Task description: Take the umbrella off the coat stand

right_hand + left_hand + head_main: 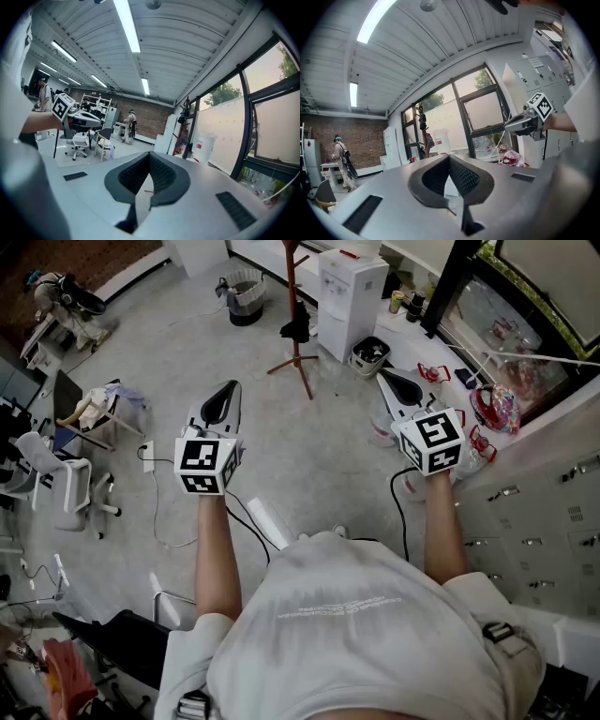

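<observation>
Head view, task not begun: umbrella (296, 326) hanging on coat stand (292, 277), well apart from both grippers. Left gripper (231, 387) and right gripper (386, 377) pinched closed, empty. Approach, grasp and lift-off all left to do.

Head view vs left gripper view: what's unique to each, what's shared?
Head view only: the coat stand feet on the floor, a waste bin. Left gripper view only: the ceiling light strip, the brick wall, the left hand-held gripper close up, jaws shut on nothing. Shared: coat stand, water dispenser, right hand-held gripper.
</observation>
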`<action>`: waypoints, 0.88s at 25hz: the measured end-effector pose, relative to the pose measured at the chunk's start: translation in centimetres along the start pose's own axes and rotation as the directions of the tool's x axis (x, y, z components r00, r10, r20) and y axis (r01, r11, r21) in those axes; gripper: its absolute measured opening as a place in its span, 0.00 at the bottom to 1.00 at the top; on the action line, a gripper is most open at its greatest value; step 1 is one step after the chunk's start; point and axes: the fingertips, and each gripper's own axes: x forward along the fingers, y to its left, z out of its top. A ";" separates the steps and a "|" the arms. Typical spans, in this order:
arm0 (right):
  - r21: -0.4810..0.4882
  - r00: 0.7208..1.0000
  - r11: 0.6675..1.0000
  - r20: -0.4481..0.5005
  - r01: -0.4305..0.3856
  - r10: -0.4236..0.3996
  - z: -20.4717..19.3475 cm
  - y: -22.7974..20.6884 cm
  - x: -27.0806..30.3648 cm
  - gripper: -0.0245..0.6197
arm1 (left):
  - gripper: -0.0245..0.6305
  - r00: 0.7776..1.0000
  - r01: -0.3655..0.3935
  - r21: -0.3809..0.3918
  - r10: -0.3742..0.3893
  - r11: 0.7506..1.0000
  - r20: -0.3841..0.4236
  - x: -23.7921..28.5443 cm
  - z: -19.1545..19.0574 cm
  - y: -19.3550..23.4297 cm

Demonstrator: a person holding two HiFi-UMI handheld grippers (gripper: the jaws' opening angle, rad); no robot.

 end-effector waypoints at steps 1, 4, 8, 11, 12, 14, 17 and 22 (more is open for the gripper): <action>0.000 1.000 1.000 -0.001 0.004 -0.004 0.0 -0.1 0.1 0.08 | 0.06 1.000 0.000 0.006 0.000 1.000 -0.003 0.1 -0.1 0.1; 0.007 1.000 1.000 -0.003 0.017 -0.017 0.0 -0.3 0.4 0.08 | 0.06 1.000 0.003 0.023 -0.002 1.000 -0.015 0.4 -0.6 0.3; 0.047 1.000 0.999 0.012 0.025 -0.026 0.0 -0.5 0.6 0.08 | 0.06 1.000 0.007 0.006 -0.007 1.000 -0.026 0.5 -1.4 0.9; 0.056 1.000 0.998 0.020 0.019 -0.021 0.0 -0.3 0.9 0.08 | 0.06 1.000 0.014 -0.025 -0.014 1.000 -0.016 0.6 -1.5 1.2; 0.058 1.000 0.998 0.025 0.014 -0.015 0.0 -0.2 1.1 0.08 | 0.06 1.000 0.016 -0.027 -0.016 1.000 -0.014 0.6 -1.5 1.3; 0.064 0.999 0.998 0.033 -0.003 0.000 0.2 0.3 1.4 0.08 | 0.06 1.000 0.024 -0.026 -0.024 0.999 -0.010 0.7 -1.6 1.5; 0.052 0.999 0.999 0.030 -0.015 0.013 0.3 1.0 2.2 0.08 | 0.06 0.999 0.033 -0.038 -0.034 0.999 -0.009 0.8 -2.0 1.8; 0.069 0.999 0.996 0.006 -0.051 0.051 -0.1 2.2 3.8 0.46 | 0.06 0.999 0.046 -0.055 -0.046 0.997 -0.012 0.9 -2.8 2.8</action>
